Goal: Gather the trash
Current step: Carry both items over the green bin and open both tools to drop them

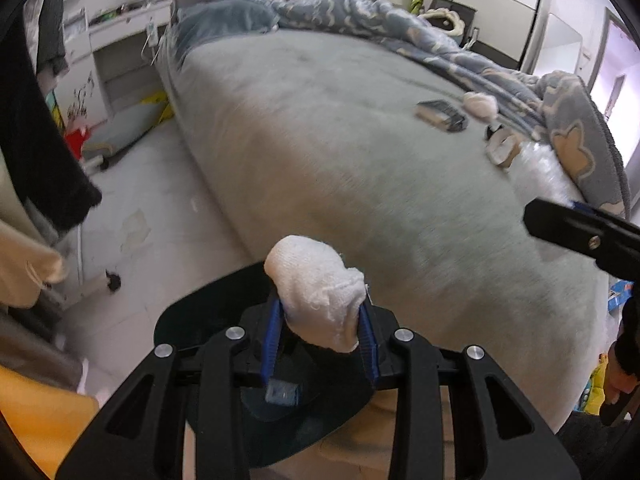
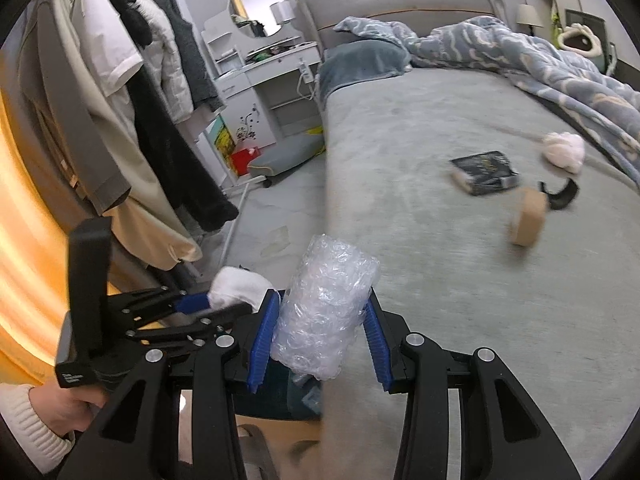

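White terry cloth fills the left gripper [image 1: 320, 332]: its blue pads are clamped on a balled-up wad of white cloth [image 1: 318, 294], which sticks forward and up out of the jaws. The right gripper [image 2: 320, 336] is likewise closed on something, a roll of clear bubble wrap [image 2: 326, 308] standing roughly upright between its pads, long axis running away from the wrist. Neither pair of jaws has room for anything more.

Directly beneath both loads, close under the fingers, sits the dark opening of a bin [image 1: 192, 316] with something blue lying inside it. The left wrist view shows the cloth hanging over the bin's far rim; the right wrist view shows the bubble wrap over the same dark mouth, with the left gripper just beside it on the left. So the relation that matters is vertical: each piece lies above the bin, and the drop looks straight down. The left hand seems slightly better centred over the mouth, so I would judge it the one to let go first.

Further out, on the grey bed [image 2: 420, 240], more items wait: a dark packet [image 2: 484, 172], a brown tape roll [image 2: 528, 218], a pale crumpled wad [image 2: 564, 150] and a black curved scrap [image 2: 560, 196], all well apart from the bin.
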`<control>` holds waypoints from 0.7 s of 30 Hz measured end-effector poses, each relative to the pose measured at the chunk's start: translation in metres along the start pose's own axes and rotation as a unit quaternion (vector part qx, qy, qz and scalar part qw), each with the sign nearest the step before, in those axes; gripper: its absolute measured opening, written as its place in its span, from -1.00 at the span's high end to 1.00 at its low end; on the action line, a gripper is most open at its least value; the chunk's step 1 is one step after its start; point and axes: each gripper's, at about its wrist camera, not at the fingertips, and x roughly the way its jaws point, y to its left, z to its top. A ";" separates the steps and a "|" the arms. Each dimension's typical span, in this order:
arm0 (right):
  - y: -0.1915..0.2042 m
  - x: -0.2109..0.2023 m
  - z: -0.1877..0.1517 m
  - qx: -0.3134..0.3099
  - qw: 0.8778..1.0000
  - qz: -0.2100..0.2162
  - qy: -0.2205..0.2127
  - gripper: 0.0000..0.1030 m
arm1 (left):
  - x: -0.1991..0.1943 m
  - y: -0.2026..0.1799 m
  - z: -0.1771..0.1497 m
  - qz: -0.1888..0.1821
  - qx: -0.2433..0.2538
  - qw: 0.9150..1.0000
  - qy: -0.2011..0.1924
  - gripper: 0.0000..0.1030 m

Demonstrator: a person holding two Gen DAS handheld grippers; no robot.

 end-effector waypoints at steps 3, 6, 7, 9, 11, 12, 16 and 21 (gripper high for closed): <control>0.014 0.010 0.004 -0.010 1.000 0.006 0.004 0.16 | 0.005 0.020 -0.005 -0.006 -0.025 0.999 0.025 0.29; 0.028 0.020 0.007 -0.021 1.000 0.010 0.009 0.17 | 0.009 0.038 -0.010 -0.004 -0.047 0.998 0.044 0.29; 0.032 0.023 0.007 -0.024 1.000 0.012 0.011 0.17 | 0.010 0.043 -0.012 -0.004 -0.053 0.997 0.050 0.29; 0.041 0.031 0.008 -0.031 0.999 0.014 0.017 0.17 | 0.012 0.053 -0.015 -0.003 -0.065 0.996 0.060 0.28; 0.049 0.039 0.007 -0.038 0.999 0.016 0.024 0.16 | 0.015 0.065 -0.020 -0.004 -0.078 0.994 0.074 0.25; 0.051 0.041 0.007 -0.040 0.999 0.016 0.026 0.17 | 0.017 0.069 -0.022 -0.006 -0.083 0.993 0.082 0.23; 0.061 0.055 0.005 -0.044 0.998 0.017 0.040 0.17 | 0.023 0.084 -0.032 -0.023 -0.106 0.988 0.111 0.10; 0.070 0.075 0.001 -0.043 0.997 0.014 0.064 0.17 | 0.022 0.094 -0.038 -0.020 -0.105 0.987 0.120 -0.38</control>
